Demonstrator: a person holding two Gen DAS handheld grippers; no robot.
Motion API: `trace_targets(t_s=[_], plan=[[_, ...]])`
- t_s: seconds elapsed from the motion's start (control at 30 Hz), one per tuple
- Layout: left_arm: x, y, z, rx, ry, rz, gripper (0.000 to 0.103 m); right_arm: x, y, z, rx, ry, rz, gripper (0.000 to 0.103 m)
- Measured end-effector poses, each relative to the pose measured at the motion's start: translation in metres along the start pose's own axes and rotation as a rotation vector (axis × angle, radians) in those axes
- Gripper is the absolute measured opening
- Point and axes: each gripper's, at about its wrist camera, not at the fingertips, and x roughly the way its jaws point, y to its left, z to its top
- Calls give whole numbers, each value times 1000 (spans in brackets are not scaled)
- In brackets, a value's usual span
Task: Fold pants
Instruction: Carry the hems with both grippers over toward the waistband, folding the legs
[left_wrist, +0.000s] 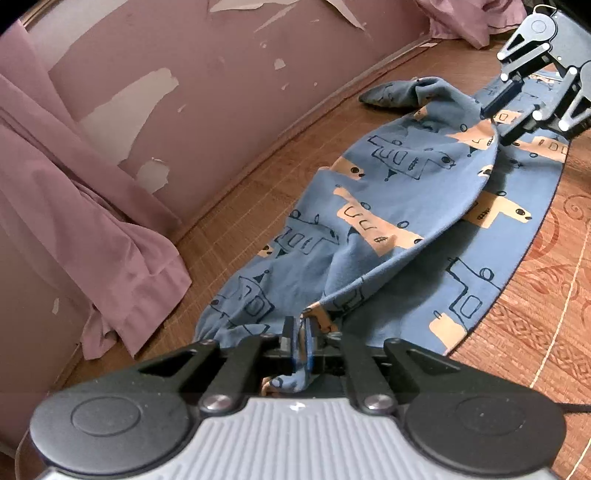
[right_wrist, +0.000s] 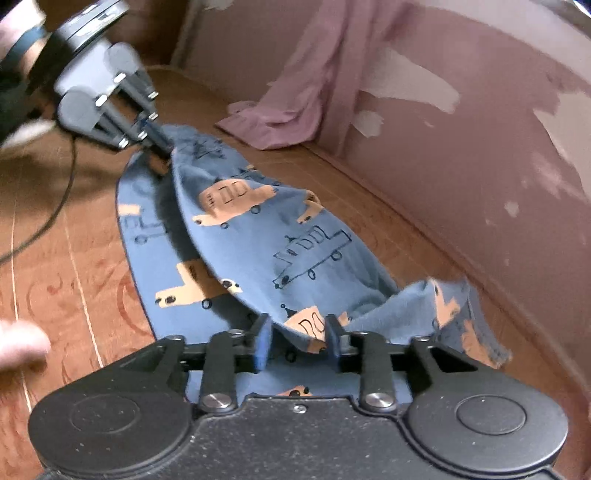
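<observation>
Blue pants (left_wrist: 388, 206) printed with tan and outlined trucks lie lengthwise on the floor mat, the upper layer lifted and stretched between the two grippers. My left gripper (left_wrist: 303, 332) is shut on a bunched end of the fabric. The right wrist view shows the pants (right_wrist: 258, 229) again, with the left gripper (right_wrist: 162, 142) pinching the far end. My right gripper (right_wrist: 297, 336) stands open at the near end, its fingers wide apart with the fabric edge lying loosely between them. In the left wrist view the right gripper (left_wrist: 504, 118) is at the far end.
A pink curtain (left_wrist: 92, 221) hangs down to the floor by a peeling pink wall (left_wrist: 221, 92). The curtain (right_wrist: 306, 92) is beyond the pants. More pink cloth (left_wrist: 472, 18) lies at the far end. Brown patterned mat (left_wrist: 535, 295) spreads to the side. A black cable (right_wrist: 55, 206) and a hand (right_wrist: 18, 347) are at left.
</observation>
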Motion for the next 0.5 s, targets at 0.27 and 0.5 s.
trace_targets(t_s=[0.27, 0.5], plan=[[0, 0, -3, 22, 19, 9, 38, 9, 14, -1, -260, 0, -9, 51], [3, -2, 0, 52, 30, -13, 3, 16, 8, 4, -256, 27, -1, 0]])
